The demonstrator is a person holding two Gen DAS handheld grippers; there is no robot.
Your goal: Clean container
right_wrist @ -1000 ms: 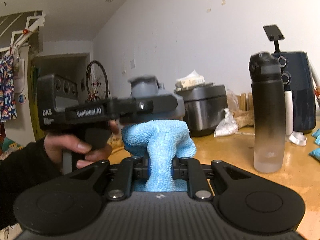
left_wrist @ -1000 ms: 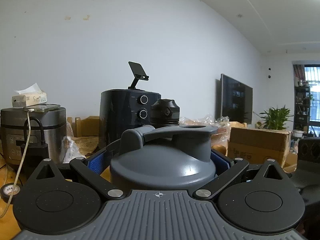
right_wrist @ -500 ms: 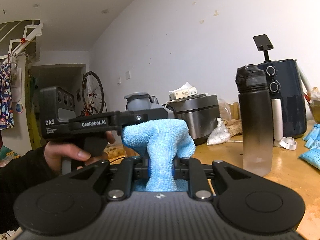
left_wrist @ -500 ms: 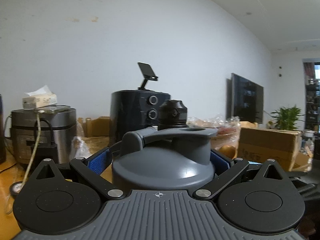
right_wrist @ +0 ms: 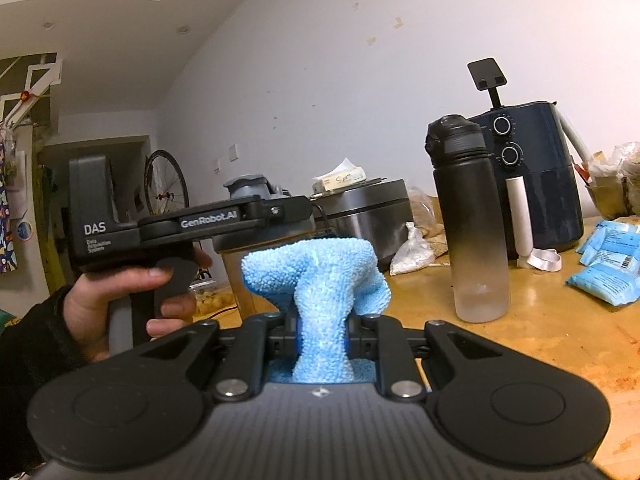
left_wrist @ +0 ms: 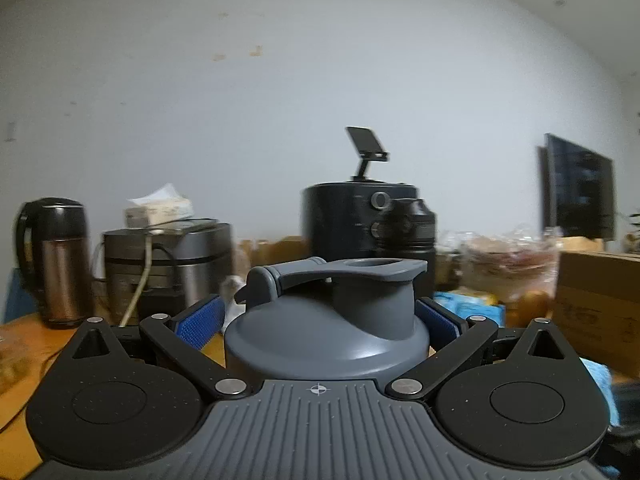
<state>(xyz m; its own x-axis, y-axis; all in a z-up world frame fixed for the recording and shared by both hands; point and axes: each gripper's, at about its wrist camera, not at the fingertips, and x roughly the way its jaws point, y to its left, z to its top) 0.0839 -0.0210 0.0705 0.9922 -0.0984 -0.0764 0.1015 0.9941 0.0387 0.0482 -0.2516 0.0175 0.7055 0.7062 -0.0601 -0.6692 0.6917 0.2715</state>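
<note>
Cluttered wooden tabletop (right_wrist: 560, 332). Left gripper (left_wrist: 320, 320) clamps grey-lidded shaker container (left_wrist: 326, 320); right gripper (right_wrist: 322, 330) pinches fluffy blue microfibre cloth (right_wrist: 316, 276). Cloth apart from container; wiping apparently pending.

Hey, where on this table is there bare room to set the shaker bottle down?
Bare wood lies in front of the black water bottle and right of it, up to the blue packets near the right edge of the table. The back is crowded: rice cooker, white bag, air fryer.
</note>
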